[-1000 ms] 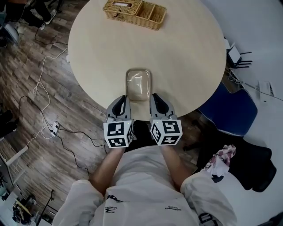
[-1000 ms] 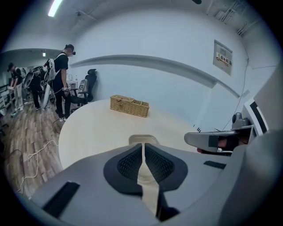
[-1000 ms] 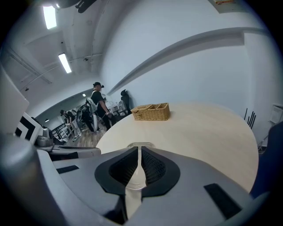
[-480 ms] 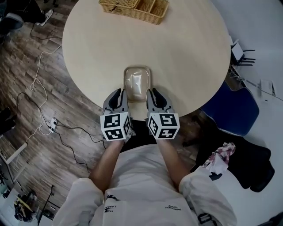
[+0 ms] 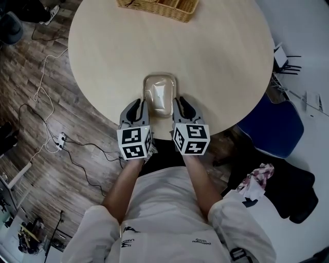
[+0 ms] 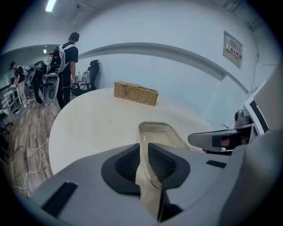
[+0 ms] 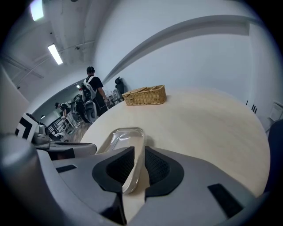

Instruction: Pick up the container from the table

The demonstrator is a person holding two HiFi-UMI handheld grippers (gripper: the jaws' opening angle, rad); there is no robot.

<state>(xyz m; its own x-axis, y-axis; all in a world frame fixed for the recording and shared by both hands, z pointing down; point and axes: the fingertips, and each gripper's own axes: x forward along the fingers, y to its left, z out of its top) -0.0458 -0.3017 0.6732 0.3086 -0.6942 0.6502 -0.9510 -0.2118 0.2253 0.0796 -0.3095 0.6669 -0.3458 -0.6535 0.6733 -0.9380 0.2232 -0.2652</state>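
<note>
A clear, shallow rectangular container (image 5: 159,95) lies near the front edge of the round beige table (image 5: 216,51). My left gripper (image 5: 136,110) is at its near left corner and my right gripper (image 5: 182,109) at its near right corner. In the left gripper view the container's (image 6: 159,132) left rim runs between the black pads, and the left gripper (image 6: 144,148) is shut on it. In the right gripper view the container's (image 7: 121,134) right rim sits pinched between the pads of the right gripper (image 7: 139,152). I cannot tell whether the container rests on the table or is slightly raised.
A wicker basket (image 5: 159,7) stands at the table's far edge. A blue chair (image 5: 270,128) is at the right of the table, and cables (image 5: 51,138) lie on the wooden floor to the left. People stand far off by chairs (image 6: 66,66).
Both grippers have slid a little forward along the container's near end. The head view has shifted, so the basket sits closer to the top edge.
</note>
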